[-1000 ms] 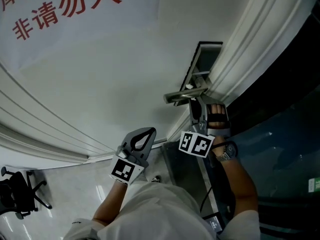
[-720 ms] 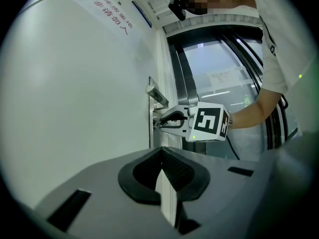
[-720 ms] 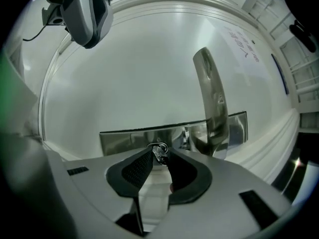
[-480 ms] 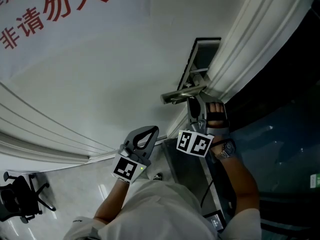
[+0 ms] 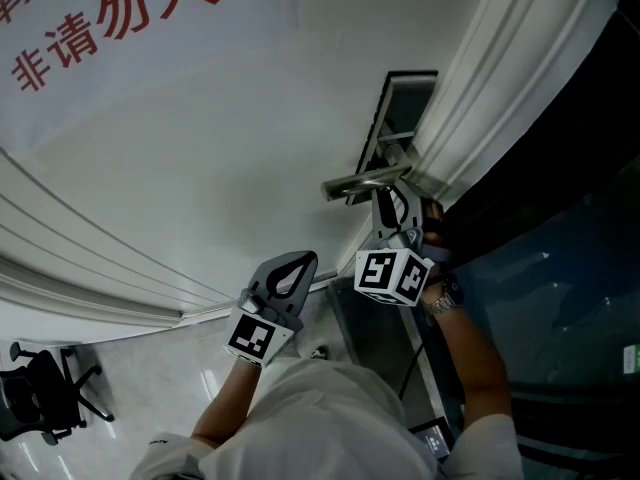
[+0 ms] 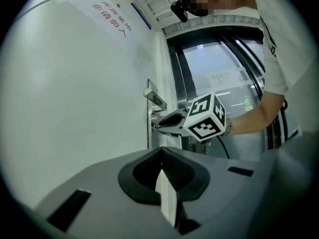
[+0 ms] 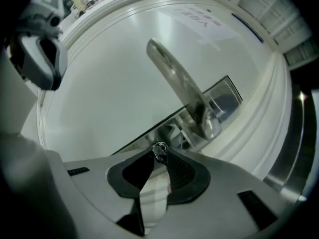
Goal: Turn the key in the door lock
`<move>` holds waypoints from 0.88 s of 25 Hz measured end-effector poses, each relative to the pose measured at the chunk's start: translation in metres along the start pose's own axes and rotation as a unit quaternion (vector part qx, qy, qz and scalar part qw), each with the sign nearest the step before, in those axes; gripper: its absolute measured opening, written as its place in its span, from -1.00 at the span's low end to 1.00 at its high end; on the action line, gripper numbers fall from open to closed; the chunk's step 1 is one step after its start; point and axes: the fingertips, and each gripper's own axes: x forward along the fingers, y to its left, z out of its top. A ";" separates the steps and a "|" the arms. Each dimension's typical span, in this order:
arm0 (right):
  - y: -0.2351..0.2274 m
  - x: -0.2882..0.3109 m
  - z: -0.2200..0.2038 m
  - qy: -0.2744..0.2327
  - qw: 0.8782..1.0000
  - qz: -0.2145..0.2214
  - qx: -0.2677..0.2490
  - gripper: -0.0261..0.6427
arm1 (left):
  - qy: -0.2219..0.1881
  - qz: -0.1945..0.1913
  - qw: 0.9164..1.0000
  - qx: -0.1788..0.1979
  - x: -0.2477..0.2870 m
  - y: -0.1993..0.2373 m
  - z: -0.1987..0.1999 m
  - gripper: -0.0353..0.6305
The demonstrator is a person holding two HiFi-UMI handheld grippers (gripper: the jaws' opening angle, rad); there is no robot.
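Key (image 7: 160, 148) pinched at tips of right gripper (image 7: 159, 154) jaws, jaws just closing

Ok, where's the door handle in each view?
Head view: handle right of centre, jutting left from the lock plate.
Left gripper view: handle small, near the centre, at the door's edge.
Right gripper view: handle large, centre, slanting up-left.
Shared landmark: the red-lettered sign on the door.

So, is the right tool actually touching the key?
Touching. In the right gripper view, the right tool, its jaws having just been closing, pinches the key between its tips.
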 end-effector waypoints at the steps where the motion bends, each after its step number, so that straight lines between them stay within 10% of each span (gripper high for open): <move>1: -0.001 0.000 0.000 0.000 1.000 0.004 0.021 -0.68 | 0.001 -0.001 1.000 0.001 0.000 -0.002 0.000 -0.88; 22: -0.004 0.002 -0.003 -0.013 0.976 0.059 0.208 -0.89 | -0.002 0.029 1.000 -0.005 -0.012 -0.008 0.001 -0.88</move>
